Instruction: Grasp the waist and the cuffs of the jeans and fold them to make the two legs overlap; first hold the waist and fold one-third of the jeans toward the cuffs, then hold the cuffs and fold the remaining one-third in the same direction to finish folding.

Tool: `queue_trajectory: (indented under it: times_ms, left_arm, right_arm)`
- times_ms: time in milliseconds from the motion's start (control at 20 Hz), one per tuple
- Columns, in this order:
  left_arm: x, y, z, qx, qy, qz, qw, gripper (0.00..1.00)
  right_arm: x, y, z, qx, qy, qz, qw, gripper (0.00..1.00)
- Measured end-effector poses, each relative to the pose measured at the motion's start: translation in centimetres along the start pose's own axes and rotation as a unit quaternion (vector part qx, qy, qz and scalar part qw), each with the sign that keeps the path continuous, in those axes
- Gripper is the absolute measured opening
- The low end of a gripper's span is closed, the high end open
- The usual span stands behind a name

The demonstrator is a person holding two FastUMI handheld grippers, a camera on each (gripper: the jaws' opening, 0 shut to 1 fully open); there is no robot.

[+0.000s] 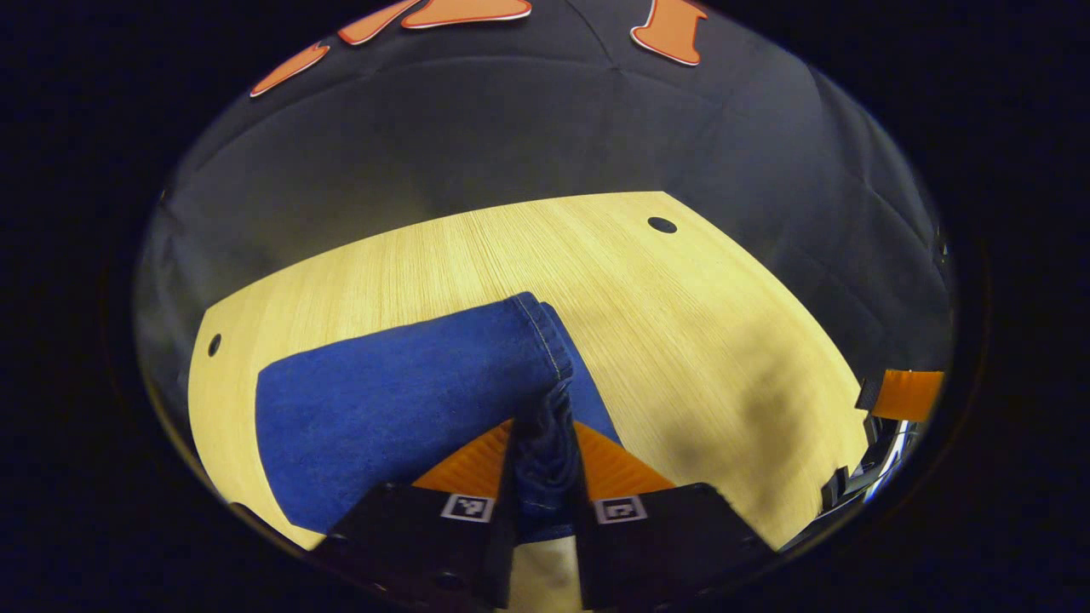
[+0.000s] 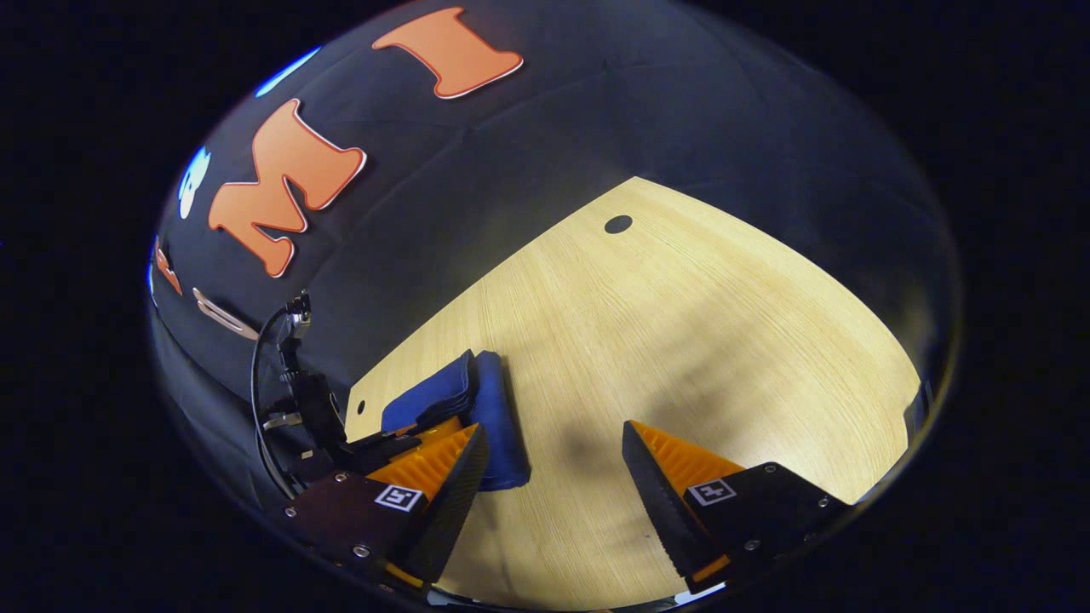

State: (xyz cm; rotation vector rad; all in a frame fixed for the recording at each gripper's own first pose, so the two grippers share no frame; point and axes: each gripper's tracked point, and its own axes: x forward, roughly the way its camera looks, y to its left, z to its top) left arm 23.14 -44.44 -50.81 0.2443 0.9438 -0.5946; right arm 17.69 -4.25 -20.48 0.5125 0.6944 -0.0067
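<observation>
- Two tongs, one garment, one tabletop (image 1: 698,340).
- Jeans (image 1: 383,409): blue denim, folded into a thick bundle lying toward the tabletop's left edge; a stitched hem shows at the raised end.
- Left tongs (image 1: 545,477): clenched on a bunched denim edge, lifting it, presumably to carry that portion over the rest.
- Right tongs (image 2: 553,477): released, jaws wide apart over bare wood just beside the bundle, grasping nothing.

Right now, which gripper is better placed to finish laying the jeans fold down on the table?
Left. The left gripper is already shut on the jeans, denim pinched between its fingers. The right gripper is open over bare table, beside the jeans, holding nothing.
</observation>
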Motion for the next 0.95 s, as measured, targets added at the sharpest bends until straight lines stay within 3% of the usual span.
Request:
queue_trajectory:
  times_ms: [50, 200, 450, 600, 750, 900, 950]
  left_arm:
    - [-0.1, 0.0, -0.3, -0.006, 0.002, 0.0, 1.0, 0.37]
    - [-0.5, 0.5, -0.6, -0.022, -0.006, 0.001, 1.0, 0.99]
    - [-4.1, 2.4, 0.7, -0.036, -0.041, 0.012, 0.998, 0.99]
    - [-8.8, 4.8, 3.6, -0.052, -0.105, 0.02, 0.993, 0.99]
    - [-14.9, 7.9, 7.2, -0.061, -0.18, 0.048, 0.981, 0.99]
    - [-22.1, 10.9, 9.8, -0.068, -0.259, 0.079, 0.96, 0.99]
    - [-24.6, 11.6, 9.9, -0.07, -0.281, 0.089, 0.953, 0.98]
  right_arm:
    - [0.1, 0.2, 0.0, -0.001, 0.001, 0.001, 1.0, 0.97]
    - [0.3, 1.1, 0.2, -0.008, 0.002, 0.005, 1.0, 0.97]
    - [0.7, 2.8, 0.4, -0.02, 0.004, 0.015, 1.0, 0.97]
    - [0.6, 4.7, 1.6, -0.05, -0.011, 0.021, 0.998, 0.97]
    - [-0.3, 7.4, 3.8, -0.109, -0.051, 0.021, 0.992, 0.97]
    - [-2.2, 11.1, 6.7, -0.166, -0.114, 0.03, 0.979, 0.98]
    - [-2.9, 12.7, 7.6, -0.183, -0.136, 0.039, 0.973, 0.89]
